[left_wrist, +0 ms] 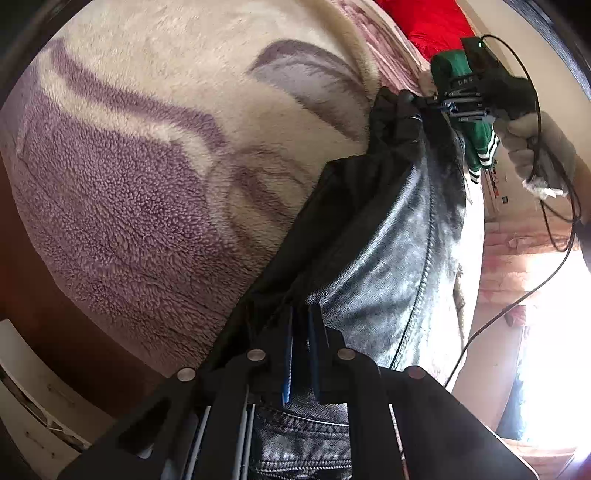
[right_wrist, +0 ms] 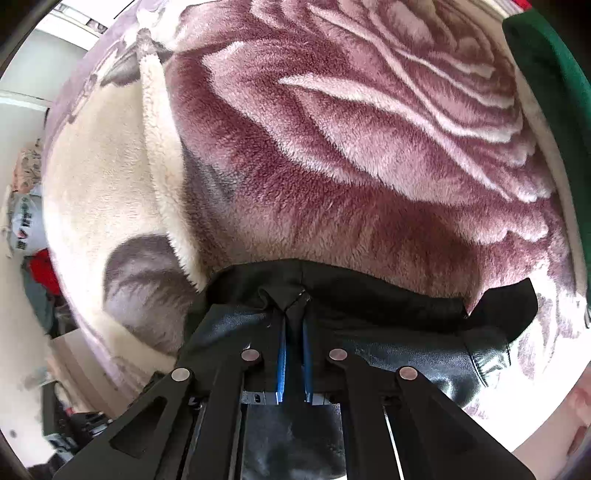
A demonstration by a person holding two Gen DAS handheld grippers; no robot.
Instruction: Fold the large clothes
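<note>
A black leather jacket (left_wrist: 388,240) with a zip hangs stretched above a fleece blanket (left_wrist: 166,110) between my two grippers. At the bottom of the left wrist view, my left gripper (left_wrist: 303,314) is shut on the jacket's black hem. At the top right, my right gripper (left_wrist: 410,99), held by a gloved hand (left_wrist: 535,147), pinches the jacket's far end. In the right wrist view, my right gripper (right_wrist: 293,306) is shut on a fold of the jacket's (right_wrist: 406,354) black edge. Below it lies the rose-patterned blanket (right_wrist: 369,147).
A green garment with white stripes (left_wrist: 480,147) lies at the blanket's edge, also seen as green cloth (right_wrist: 546,74). Red cloth (left_wrist: 428,22) lies behind it. A black cable (left_wrist: 554,221) loops from the right hand. White furniture (left_wrist: 29,387) stands beside the bed. Piled clothes (right_wrist: 40,273) sit at far left.
</note>
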